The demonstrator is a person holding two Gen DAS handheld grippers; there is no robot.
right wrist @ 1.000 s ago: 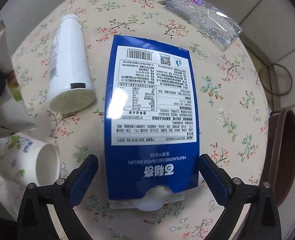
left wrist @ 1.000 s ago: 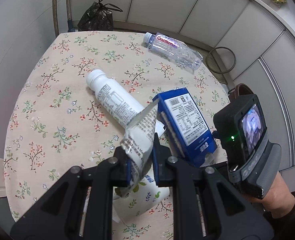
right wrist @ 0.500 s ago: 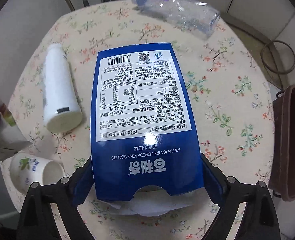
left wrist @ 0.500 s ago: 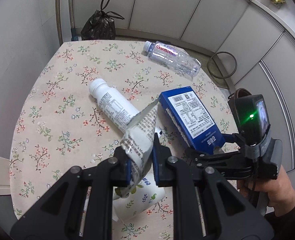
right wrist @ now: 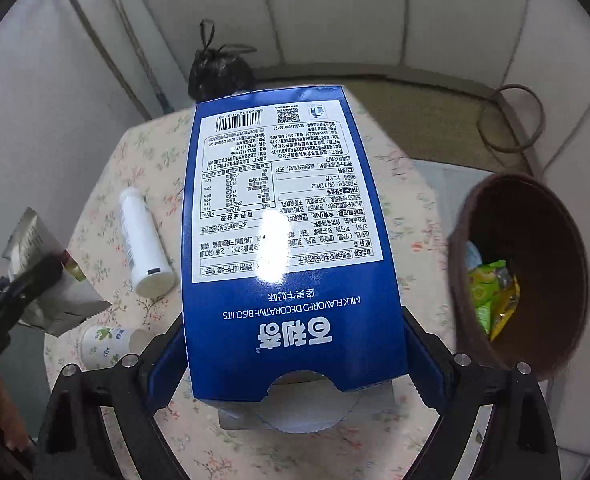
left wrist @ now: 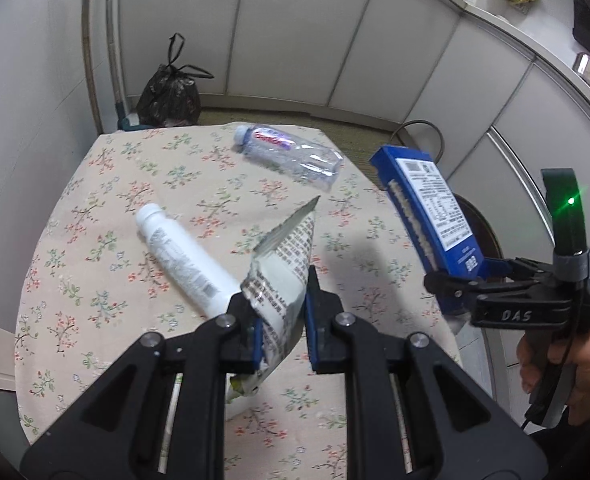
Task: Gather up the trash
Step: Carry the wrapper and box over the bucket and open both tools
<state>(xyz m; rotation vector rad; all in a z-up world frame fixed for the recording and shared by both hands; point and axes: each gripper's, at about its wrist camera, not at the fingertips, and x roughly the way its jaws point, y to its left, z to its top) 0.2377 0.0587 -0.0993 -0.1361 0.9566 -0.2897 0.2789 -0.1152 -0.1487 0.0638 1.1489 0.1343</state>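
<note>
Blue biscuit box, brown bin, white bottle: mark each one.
blue biscuit box point(right wrist: 291, 216): right wrist view, middle of its white label.
brown bin point(right wrist: 535, 216): right wrist view, bare inner wall.
white bottle point(left wrist: 187, 258): left wrist view, mid-body on its label.

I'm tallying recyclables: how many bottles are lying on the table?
2: a white bottle near the table's middle, and a clear plastic bottle at its far edge. The held blue box may hide others.
</note>
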